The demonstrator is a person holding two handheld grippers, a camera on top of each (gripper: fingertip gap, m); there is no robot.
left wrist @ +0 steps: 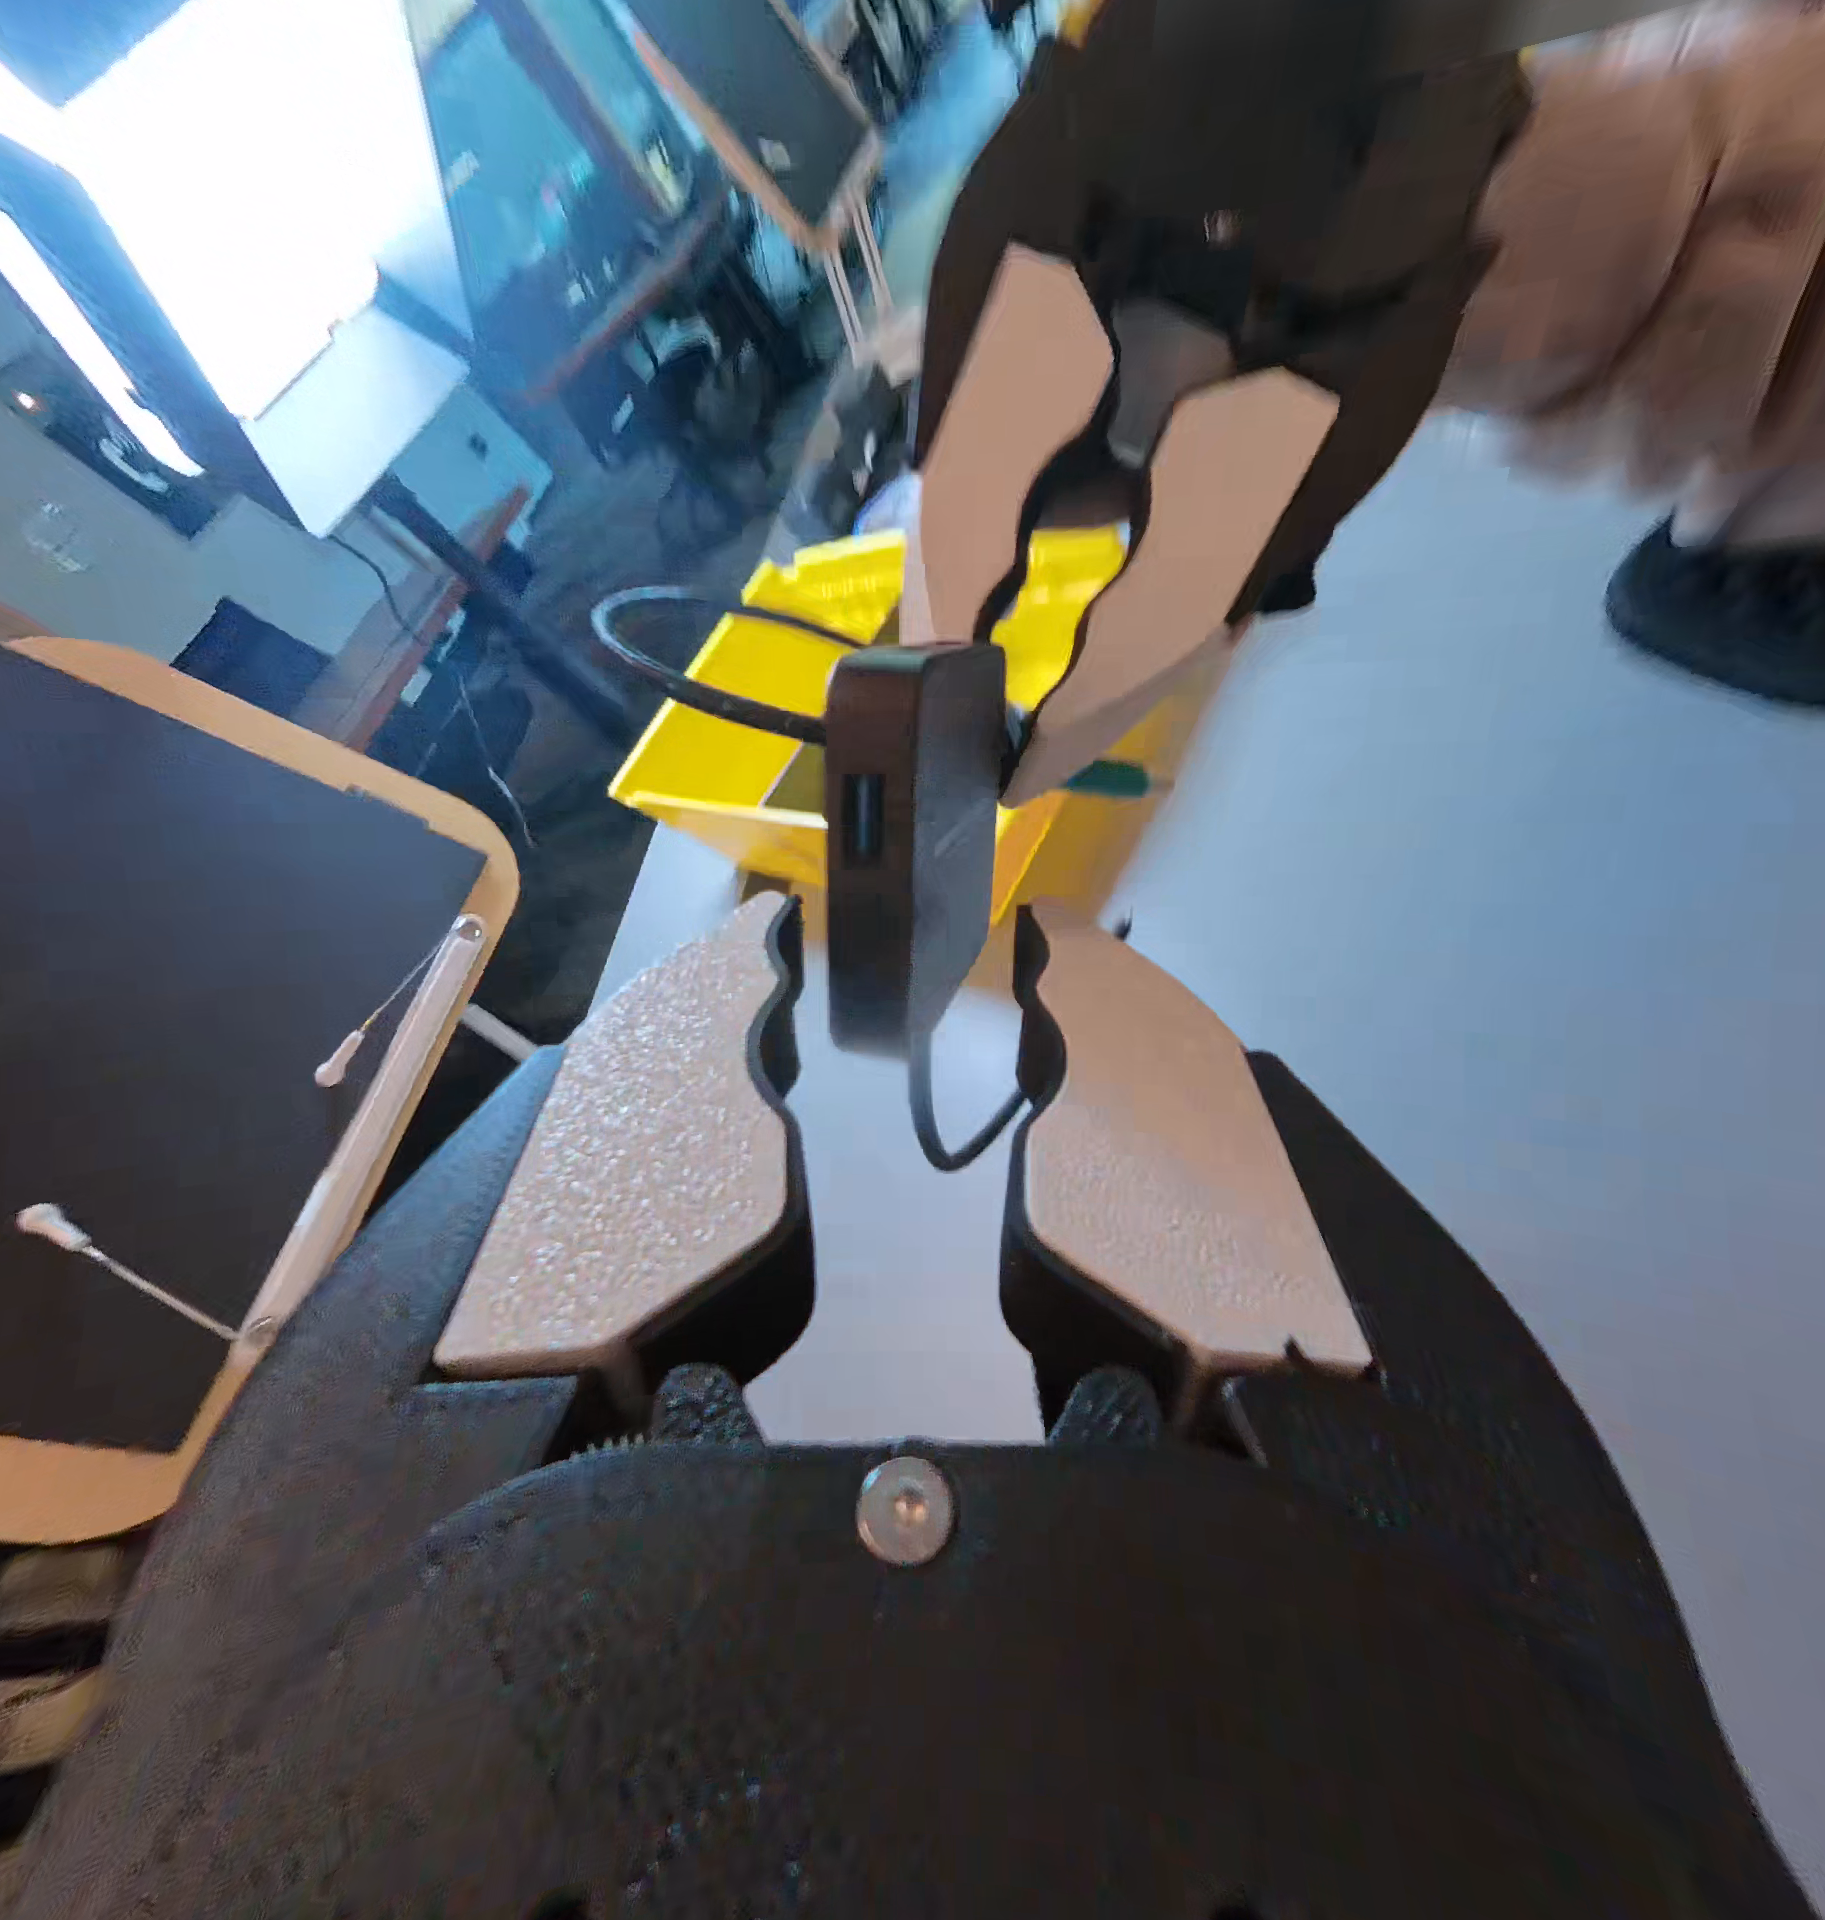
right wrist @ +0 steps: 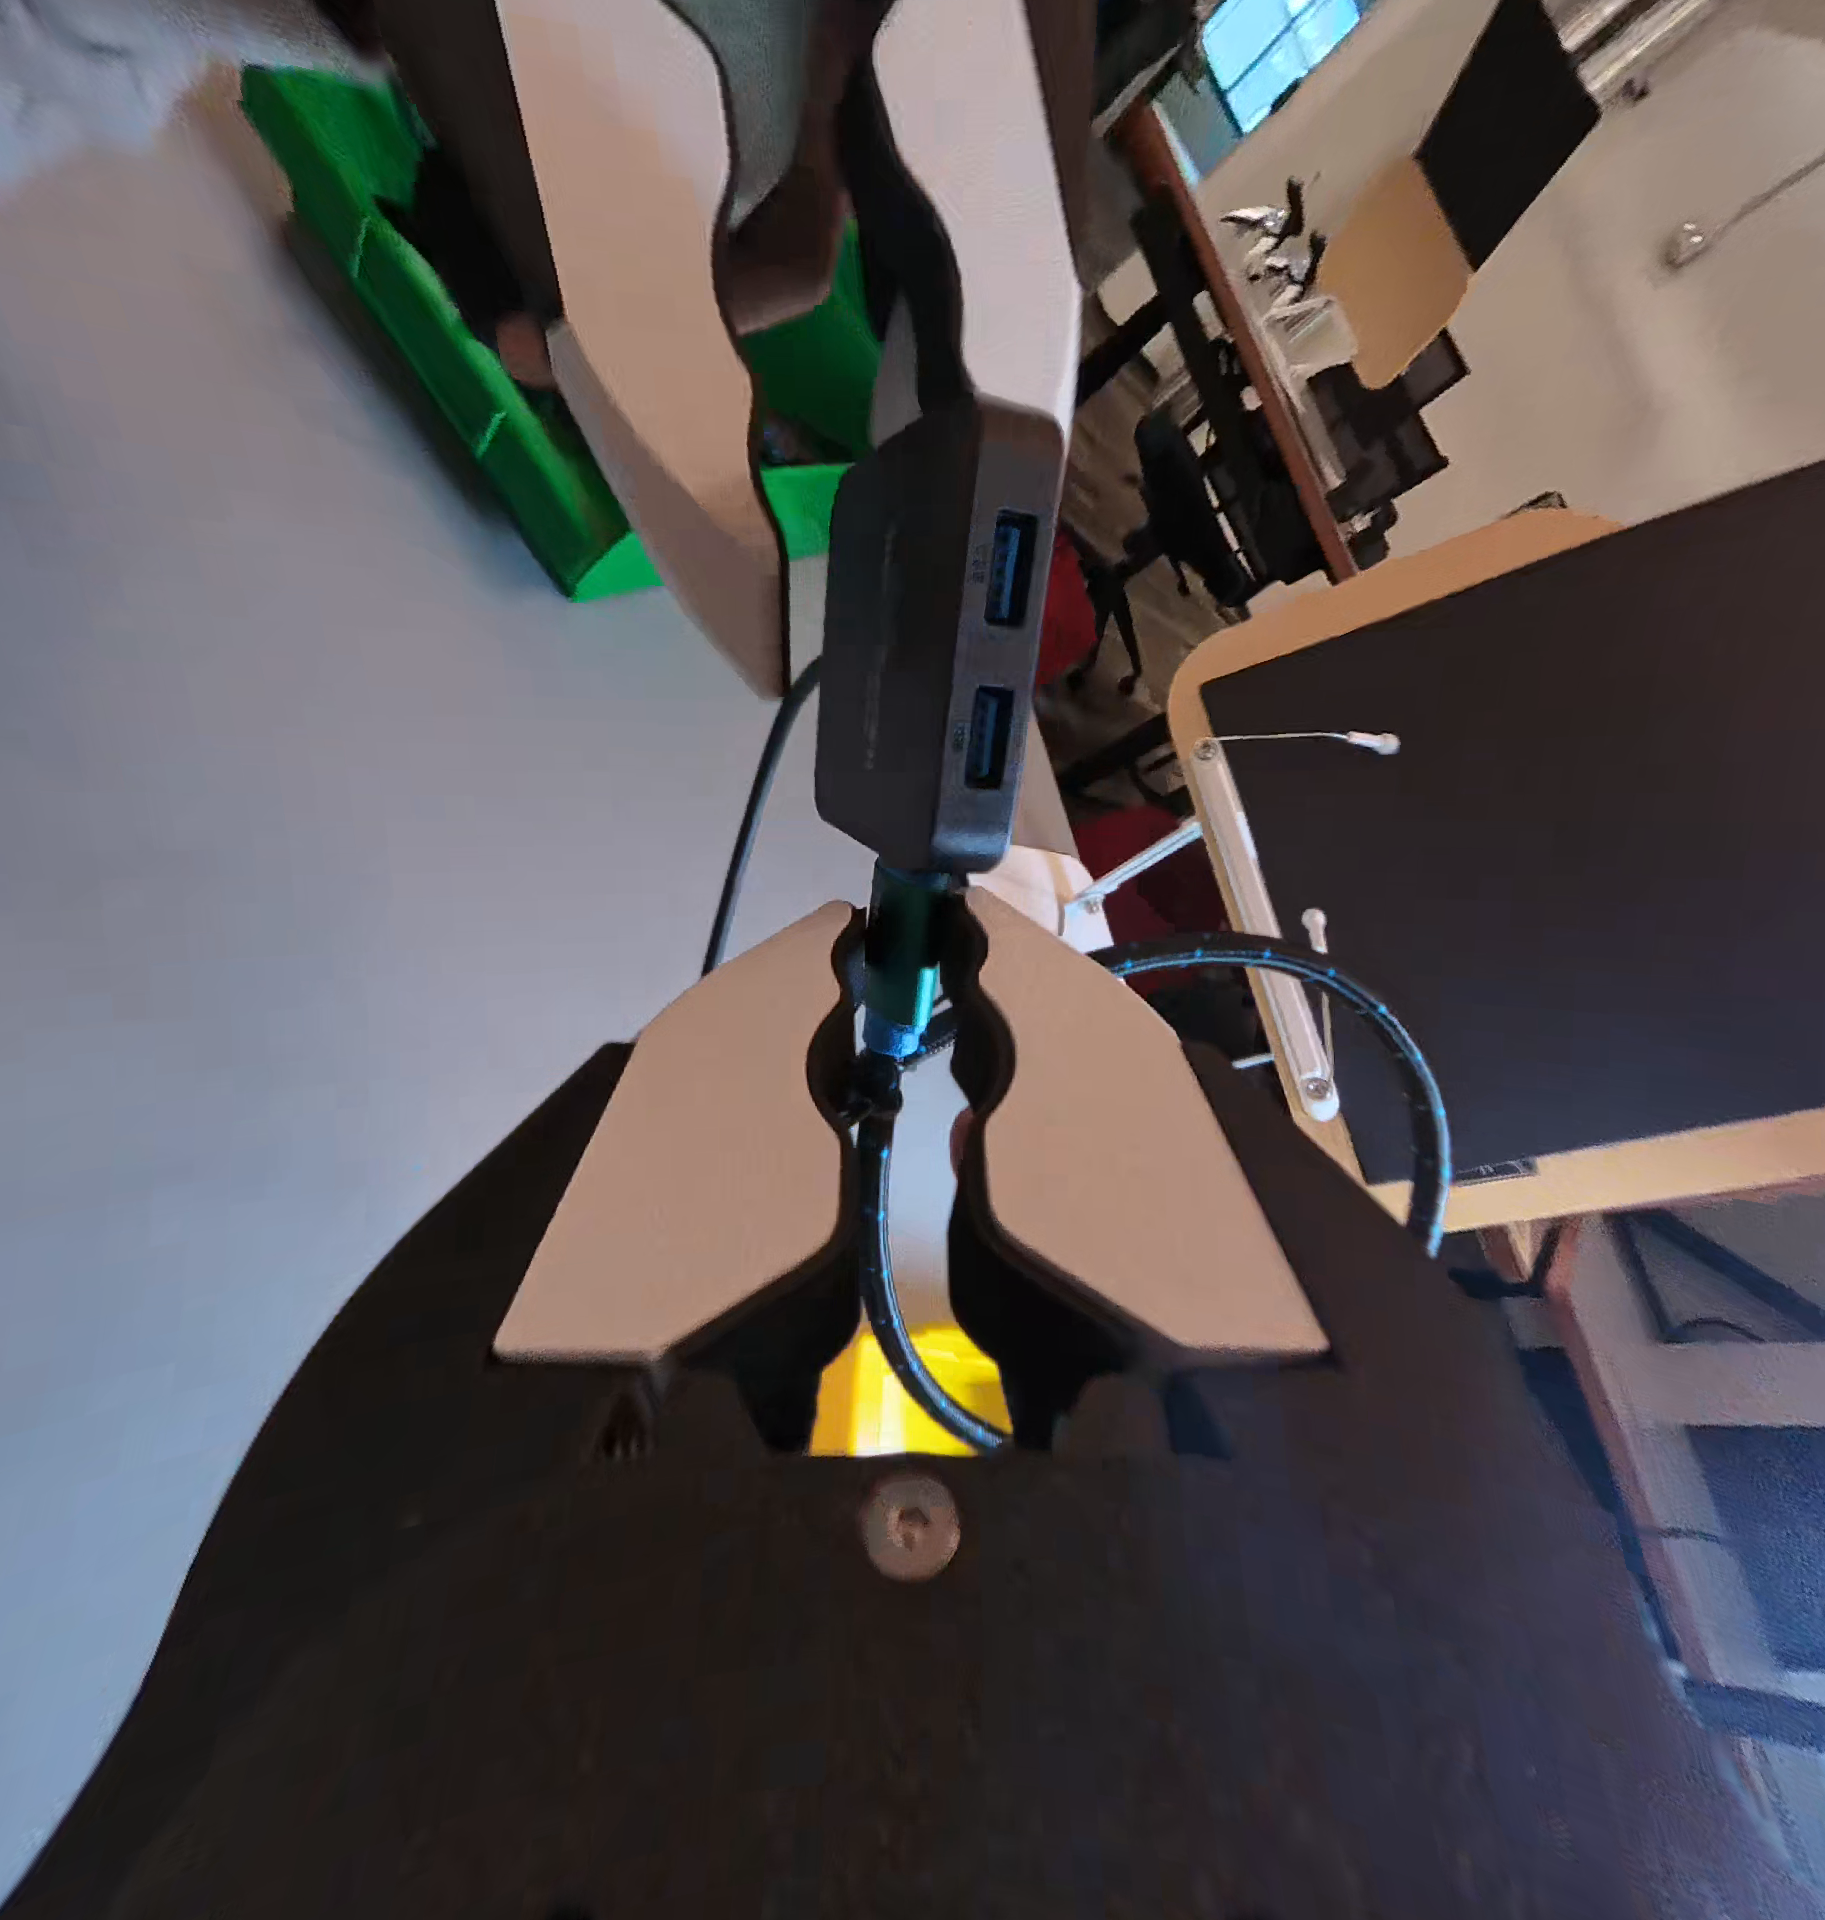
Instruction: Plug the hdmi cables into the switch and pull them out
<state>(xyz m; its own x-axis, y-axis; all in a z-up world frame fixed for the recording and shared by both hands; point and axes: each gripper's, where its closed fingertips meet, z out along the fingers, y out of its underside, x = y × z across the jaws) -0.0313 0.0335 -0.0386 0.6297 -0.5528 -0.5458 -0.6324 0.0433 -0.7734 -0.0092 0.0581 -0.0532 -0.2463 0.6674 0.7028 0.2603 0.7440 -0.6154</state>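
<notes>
1. Slippage of the dark grey, flat rectangular switch (right wrist: pixel 918 644) is the main risk as I judge it. It hangs in the air above the tabletop. It seems to be carried only by the green metal plug (right wrist: pixel 903 966) pushed into its near end.
2. Right gripper (right wrist: pixel 913 925): its jaws are closed tight on that green plug. The braided black cable with blue flecks (right wrist: pixel 1407 1039) loops away from the plug to the side.
3. Left gripper (left wrist: pixel 908 935): its jaws are open. They straddle the switch's other end, and no clamp on it is visible.
4. If the right gripper pulls before the left one closes, the switch would likely just follow the plug, or swing and drop.
5. A crooked pull could lever the plug sideways and strain the port.
6. The switch's own thin black lead (left wrist: pixel 949 1132) curls just beside one left fingertip, so it could be pinched when the jaws close.
7. The braided loop might snag on the tabletop edge or the divider.
8. Surface: a smooth, pale grey tabletop (left wrist: pixel 1407 935). A yellow plastic bin (left wrist: pixel 700 748) and a green plastic bin (right wrist: pixel 472 416) stand on it, beyond the switch in either view.
9. Room: an open office. A black divider panel with a pale wood rim (left wrist: pixel 160 1039) stands beside the tabletop. Further off are more desks, dark office chairs and a bright window (left wrist: pixel 212 208). The background is blurred, so finer detail is unclear.
</notes>
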